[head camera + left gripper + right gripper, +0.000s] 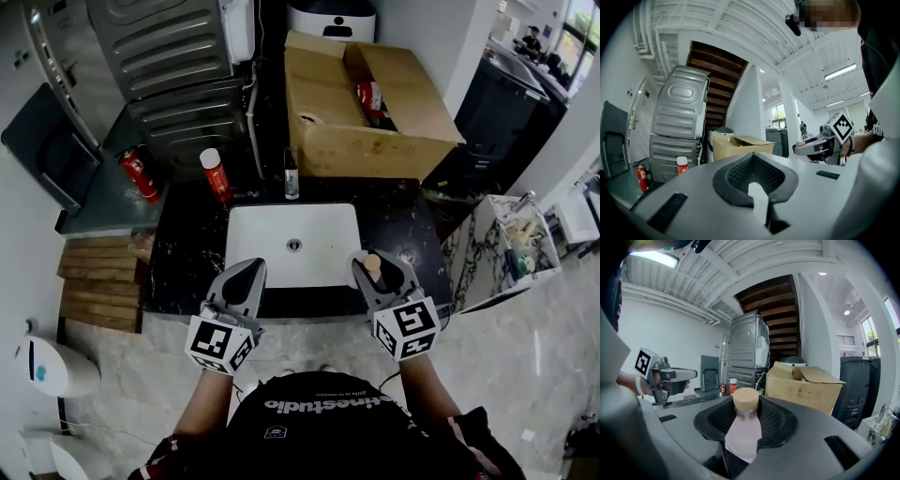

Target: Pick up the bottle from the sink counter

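A clear bottle (pixel 742 430) with a tan cork-like cap stands upright between the jaws of my right gripper (pixel 745 420), which is shut on its neck and shoulder. In the head view the bottle (pixel 372 265) and the right gripper (pixel 382 269) hang over the front right corner of the white sink (pixel 328 220). My left gripper (pixel 249 274) hovers level with it over the sink's front left edge, its jaws together and empty. In the left gripper view the left gripper (pixel 757 190) holds nothing. The bottle's lower body is hidden.
On the black counter (pixel 187 253) behind the sink stand a red and white can (pixel 216 174) and a small dark bottle (pixel 292 178). A red extinguisher (pixel 139 174) lies at the left. An open cardboard box (pixel 366 103) and stacked grey machines (pixel 178 84) stand behind.
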Motion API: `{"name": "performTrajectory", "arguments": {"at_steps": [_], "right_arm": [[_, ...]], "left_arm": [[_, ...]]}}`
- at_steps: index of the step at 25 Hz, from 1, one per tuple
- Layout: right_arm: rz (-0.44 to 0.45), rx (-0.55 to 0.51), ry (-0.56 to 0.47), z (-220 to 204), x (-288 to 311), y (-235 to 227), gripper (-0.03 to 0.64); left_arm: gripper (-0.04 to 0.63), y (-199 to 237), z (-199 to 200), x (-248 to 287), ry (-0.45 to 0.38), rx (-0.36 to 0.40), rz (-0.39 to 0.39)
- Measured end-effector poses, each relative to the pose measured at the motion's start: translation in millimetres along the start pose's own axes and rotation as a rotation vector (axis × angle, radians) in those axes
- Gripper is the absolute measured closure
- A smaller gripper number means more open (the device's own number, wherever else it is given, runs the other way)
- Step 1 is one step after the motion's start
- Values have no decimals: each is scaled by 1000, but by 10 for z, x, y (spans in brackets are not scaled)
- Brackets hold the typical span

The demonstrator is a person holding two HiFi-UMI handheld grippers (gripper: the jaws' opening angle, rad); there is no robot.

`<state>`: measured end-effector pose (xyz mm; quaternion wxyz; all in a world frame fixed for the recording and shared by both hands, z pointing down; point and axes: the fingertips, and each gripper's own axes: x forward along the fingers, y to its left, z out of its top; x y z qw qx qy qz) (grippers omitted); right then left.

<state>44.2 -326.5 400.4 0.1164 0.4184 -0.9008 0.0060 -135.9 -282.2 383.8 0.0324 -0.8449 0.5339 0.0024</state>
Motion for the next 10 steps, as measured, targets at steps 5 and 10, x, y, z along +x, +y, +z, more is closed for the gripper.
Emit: {"name": "performTrajectory", "arguments": {"at_steps": [5,10], "right_arm": [[-4,3,-1,16,-2,5,454],[-9,-1,-3,13,-8,1,454]], "left_arm": [[583,21,-3,-3,4,-1,-2],[583,24,8,5,-3,-4,-8]]}}
